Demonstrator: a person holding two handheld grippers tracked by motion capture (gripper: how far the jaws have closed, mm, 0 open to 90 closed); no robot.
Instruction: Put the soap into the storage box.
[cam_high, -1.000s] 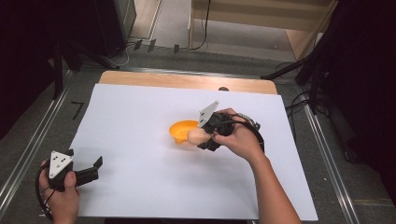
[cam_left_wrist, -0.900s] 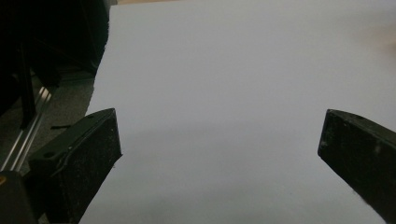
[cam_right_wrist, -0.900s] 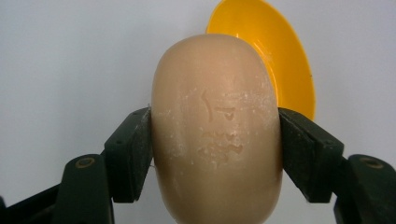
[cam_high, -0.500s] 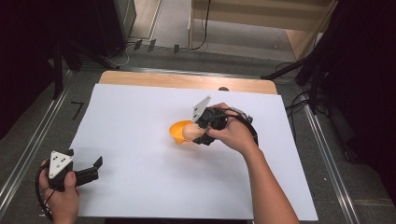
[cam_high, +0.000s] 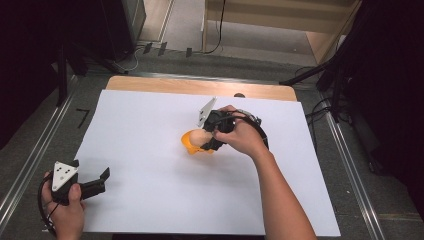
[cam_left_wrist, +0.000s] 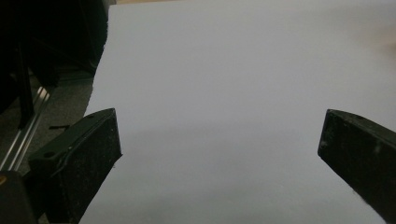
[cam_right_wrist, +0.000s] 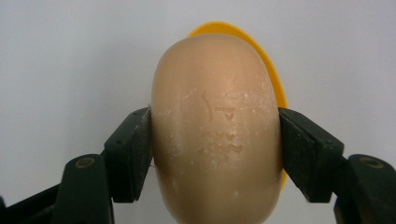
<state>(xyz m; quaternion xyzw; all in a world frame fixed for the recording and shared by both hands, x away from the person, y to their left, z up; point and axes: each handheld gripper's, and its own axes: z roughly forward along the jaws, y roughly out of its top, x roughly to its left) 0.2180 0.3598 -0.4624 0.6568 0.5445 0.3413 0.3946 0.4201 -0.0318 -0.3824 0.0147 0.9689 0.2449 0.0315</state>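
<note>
Soap bar: waxy, matt tan, dusted with pale flecks, faint embossing. Dish behind it: smooth yellow plastic. Bench: light wood edge under matt white paper sheet. Claw pads: rough black.

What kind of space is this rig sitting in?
Likely a lab or workshop data-collection bench, not a home. A wooden table covered by a plain white sheet, metal rails along the floor on both sides, and loose cables running behind it all point that way.

Each gripper, left gripper and right gripper, is black with blocky jaws, a grey three-cornered plate, a black cable; forearms bare
</note>
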